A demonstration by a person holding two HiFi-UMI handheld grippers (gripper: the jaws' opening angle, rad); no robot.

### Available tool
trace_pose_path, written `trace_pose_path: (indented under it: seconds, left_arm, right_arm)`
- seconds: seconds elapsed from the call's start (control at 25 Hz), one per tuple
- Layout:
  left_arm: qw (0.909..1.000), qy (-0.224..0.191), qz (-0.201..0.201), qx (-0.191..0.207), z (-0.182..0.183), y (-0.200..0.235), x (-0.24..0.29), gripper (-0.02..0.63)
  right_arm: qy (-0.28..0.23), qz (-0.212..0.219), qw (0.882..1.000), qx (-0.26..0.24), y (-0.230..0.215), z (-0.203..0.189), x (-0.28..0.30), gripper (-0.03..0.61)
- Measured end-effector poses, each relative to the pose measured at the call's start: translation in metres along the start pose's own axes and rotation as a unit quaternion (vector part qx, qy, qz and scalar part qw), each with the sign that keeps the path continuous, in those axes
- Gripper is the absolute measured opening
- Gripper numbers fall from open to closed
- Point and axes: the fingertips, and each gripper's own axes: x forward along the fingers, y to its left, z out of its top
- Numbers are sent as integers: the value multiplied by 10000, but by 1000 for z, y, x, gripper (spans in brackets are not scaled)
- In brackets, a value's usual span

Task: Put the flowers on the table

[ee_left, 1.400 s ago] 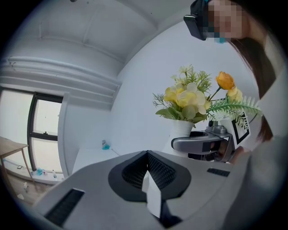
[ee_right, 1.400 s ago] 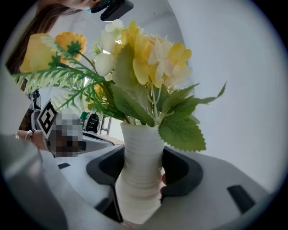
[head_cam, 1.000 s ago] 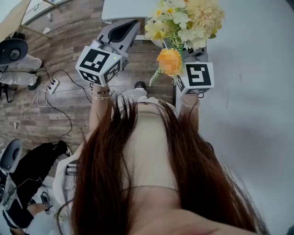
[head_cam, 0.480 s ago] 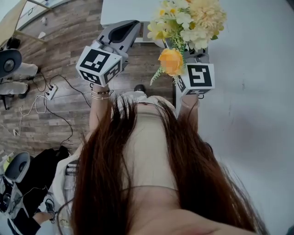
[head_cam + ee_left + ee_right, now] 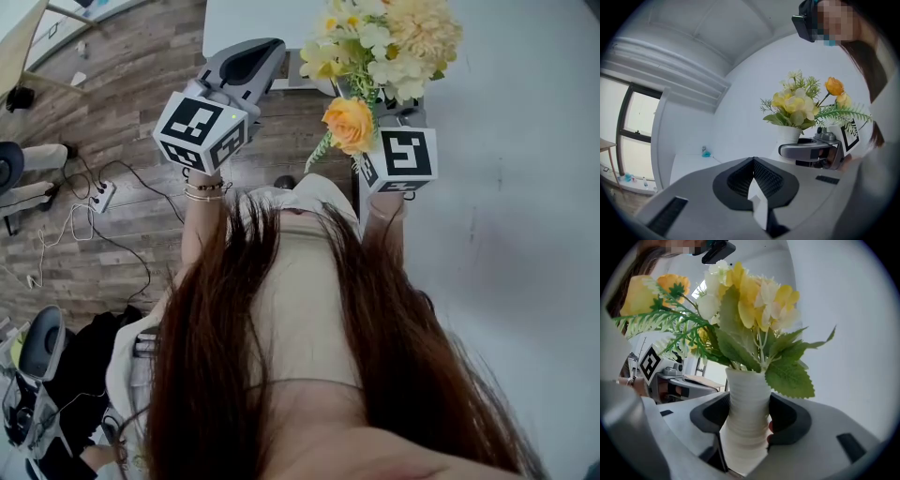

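Gripped in the right tool, jaws wide and pressed on the ribbed white vase, flowers upright near the edge of the white bench. Best to carry well over the bench, keep level, lower straight until the base sits flat, then let go. Keep the left tool, closed and empty, clear of the leaves.

White table (wood floor, power strip beside)

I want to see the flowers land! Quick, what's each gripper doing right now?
Left gripper: shut, holding nothing.
Right gripper: shut on the white vase of yellow flowers.
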Motion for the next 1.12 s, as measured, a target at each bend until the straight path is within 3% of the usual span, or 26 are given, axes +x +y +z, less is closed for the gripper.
trace_pose_path:
  seconds: [1.12]
  left_arm:
    - [9999,53,32,-81,-8,-3,10,3]
  right_arm:
    - [52,104,9999,-36,-5,-7,2,272]
